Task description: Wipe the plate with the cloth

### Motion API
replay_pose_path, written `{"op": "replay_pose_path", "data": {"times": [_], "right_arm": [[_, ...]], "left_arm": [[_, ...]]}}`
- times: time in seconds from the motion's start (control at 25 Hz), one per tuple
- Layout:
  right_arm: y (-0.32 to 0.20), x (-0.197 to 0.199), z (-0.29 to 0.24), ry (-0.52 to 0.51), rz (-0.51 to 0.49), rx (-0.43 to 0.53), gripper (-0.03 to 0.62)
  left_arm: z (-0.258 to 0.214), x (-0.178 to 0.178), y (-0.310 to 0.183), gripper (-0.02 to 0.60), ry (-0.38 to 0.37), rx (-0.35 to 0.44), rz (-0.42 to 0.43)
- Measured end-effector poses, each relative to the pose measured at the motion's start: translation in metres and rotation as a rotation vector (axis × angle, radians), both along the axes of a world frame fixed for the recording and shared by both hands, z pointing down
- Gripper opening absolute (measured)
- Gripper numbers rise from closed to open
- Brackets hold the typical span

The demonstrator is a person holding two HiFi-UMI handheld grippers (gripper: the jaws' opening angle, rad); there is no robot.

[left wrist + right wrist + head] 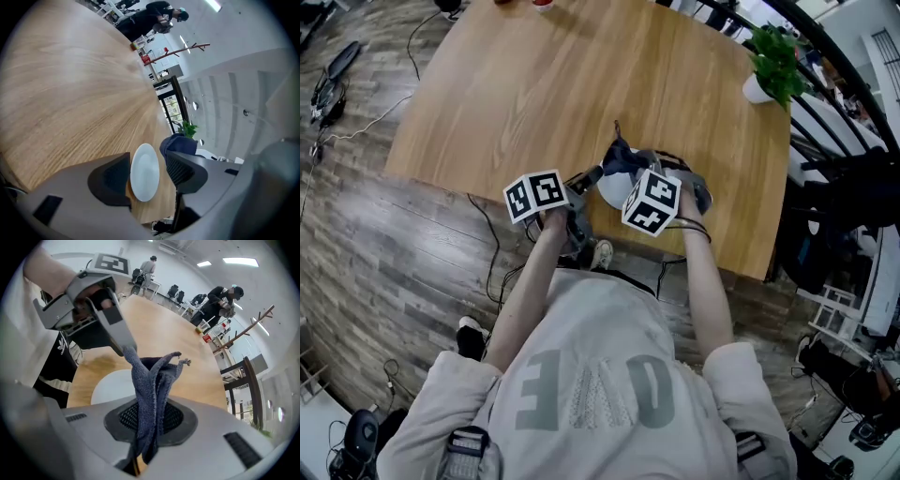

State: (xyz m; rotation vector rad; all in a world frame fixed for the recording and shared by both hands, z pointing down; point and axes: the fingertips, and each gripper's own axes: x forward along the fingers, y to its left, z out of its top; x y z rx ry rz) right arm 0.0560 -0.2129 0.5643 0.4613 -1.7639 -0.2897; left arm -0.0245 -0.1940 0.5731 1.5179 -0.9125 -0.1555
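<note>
1 white plate [110, 385]; right gripper [145, 427] clamps bunched blue cloth [152, 380], left gripper [149, 176] gapes

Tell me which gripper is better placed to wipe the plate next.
The right gripper: its jaws are shut on the cloth, which hangs over the plate. The left gripper has open jaws and holds nothing.

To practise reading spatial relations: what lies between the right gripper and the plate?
The cloth, dark blue, clamped between the right gripper's fingers, sticks out toward the white plate on the table. The right gripper view shows this.
</note>
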Motion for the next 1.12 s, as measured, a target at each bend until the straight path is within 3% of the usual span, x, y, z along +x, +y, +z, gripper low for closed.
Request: {"op": "replay_pose_path", "data": {"times": [0.12,0.28,0.48,0.8,1.12], "right_arm": [[-0.016,-0.013,0.011,0.001,-0.001,-0.012,0.057],[-0.017,-0.027,0.028,0.047,-0.057,-0.027,0.057],[-0.005,-0.036,0.041,0.071,-0.083,-0.035,0.057],[0.046,-0.037,0.042,0.066,-0.166,-0.1,0.057],[0.096,-0.025,0.042,0.104,-0.227,-0.124,0.057]], "left_arm": [[-0.004,-0.017,-0.004,0.227,-0.012,0.013,-0.039],[-0.009,-0.042,-0.002,0.227,-0.09,0.038,-0.054],[-0.017,-0.07,-0.002,0.227,-0.107,0.062,-0.102],[-0.023,-0.077,-0.004,0.227,-0.097,0.08,-0.119],[-0.038,-0.067,-0.011,0.227,-0.134,0.142,-0.077]]}}
